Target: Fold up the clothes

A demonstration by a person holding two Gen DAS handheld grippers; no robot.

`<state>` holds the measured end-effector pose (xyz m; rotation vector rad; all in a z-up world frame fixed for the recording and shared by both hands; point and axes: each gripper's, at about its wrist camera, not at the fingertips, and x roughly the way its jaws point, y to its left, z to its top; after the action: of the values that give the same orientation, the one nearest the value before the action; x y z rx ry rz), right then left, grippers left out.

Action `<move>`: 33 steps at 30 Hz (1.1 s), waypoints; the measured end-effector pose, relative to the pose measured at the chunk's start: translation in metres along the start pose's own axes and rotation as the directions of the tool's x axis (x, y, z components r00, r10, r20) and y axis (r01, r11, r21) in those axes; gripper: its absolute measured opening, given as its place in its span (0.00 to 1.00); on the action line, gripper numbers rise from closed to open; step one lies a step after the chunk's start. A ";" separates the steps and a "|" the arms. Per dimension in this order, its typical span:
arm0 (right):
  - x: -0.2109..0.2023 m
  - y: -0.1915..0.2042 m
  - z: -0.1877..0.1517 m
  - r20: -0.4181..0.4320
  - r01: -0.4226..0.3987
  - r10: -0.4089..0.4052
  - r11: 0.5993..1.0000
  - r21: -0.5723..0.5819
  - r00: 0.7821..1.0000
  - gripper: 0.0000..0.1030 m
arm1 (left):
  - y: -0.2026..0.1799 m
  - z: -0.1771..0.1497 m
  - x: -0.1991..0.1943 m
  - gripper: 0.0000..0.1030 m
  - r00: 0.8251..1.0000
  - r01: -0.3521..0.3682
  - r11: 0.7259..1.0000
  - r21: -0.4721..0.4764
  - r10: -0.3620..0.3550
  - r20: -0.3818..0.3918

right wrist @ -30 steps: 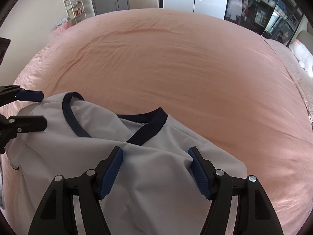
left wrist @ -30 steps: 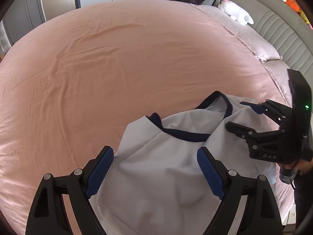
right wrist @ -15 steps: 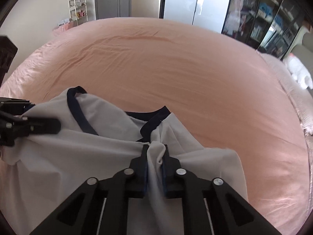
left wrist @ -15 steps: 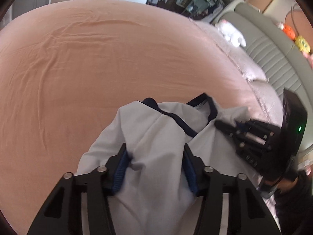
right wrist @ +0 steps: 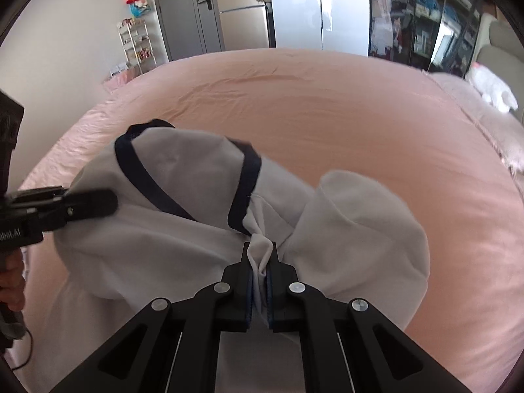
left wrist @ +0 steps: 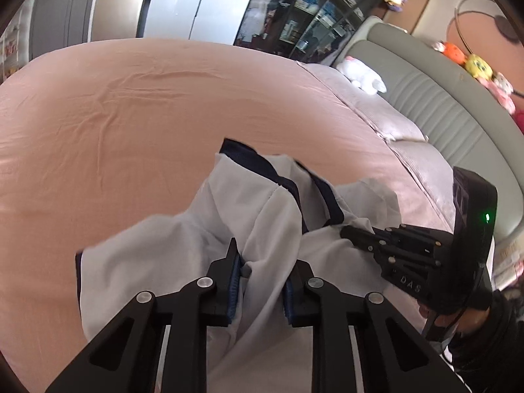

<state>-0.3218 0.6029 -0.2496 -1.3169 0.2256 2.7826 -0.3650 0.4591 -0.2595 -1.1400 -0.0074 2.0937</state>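
A white shirt with navy trim [left wrist: 183,249] hangs bunched above a pink bed sheet [left wrist: 137,108]. My left gripper [left wrist: 262,262] is shut on a thick fold of the shirt; its blue pads still stand apart around the cloth. My right gripper [right wrist: 259,262] is shut tight on a thin pinch of the shirt [right wrist: 183,245]. The shirt's navy collar [right wrist: 147,183] loops up to the left. The right gripper also shows in the left wrist view [left wrist: 357,234], and the left gripper shows in the right wrist view [right wrist: 98,201], each against the cloth.
The pink bed [right wrist: 327,114] fills both views. A grey padded headboard [left wrist: 442,98] and pillows [left wrist: 386,121] lie at the right, with a white plush toy [left wrist: 363,75]. Wardrobes [right wrist: 294,9] and a wire rack [right wrist: 137,46] stand beyond the bed.
Both grippers closed on the shirt and lifted it off the sheet. The cloth bunched up and the collar rose. The left jaws narrowed further in the last half second.
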 end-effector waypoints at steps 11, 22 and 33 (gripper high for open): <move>-0.080 0.036 -0.073 -0.038 0.012 -0.008 0.995 0.098 0.999 0.03 | -0.034 -0.074 -0.054 0.18 0.998 -0.008 0.995 -0.096 0.002 -0.065; -0.148 0.064 -0.121 -0.050 0.062 -0.054 0.985 0.159 0.997 0.03 | -0.037 -0.131 -0.111 0.18 0.998 -0.010 0.977 -0.213 -0.005 -0.070; -0.194 0.073 -0.147 -0.008 0.030 -0.028 0.972 0.233 1.000 0.03 | -0.067 -0.144 -0.149 0.21 0.998 -0.028 0.991 -0.133 0.021 -0.054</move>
<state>-0.0946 0.5102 -0.1840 -1.2594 0.5113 2.6305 -0.1710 0.3709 -0.2165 -1.2804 -0.1109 2.1103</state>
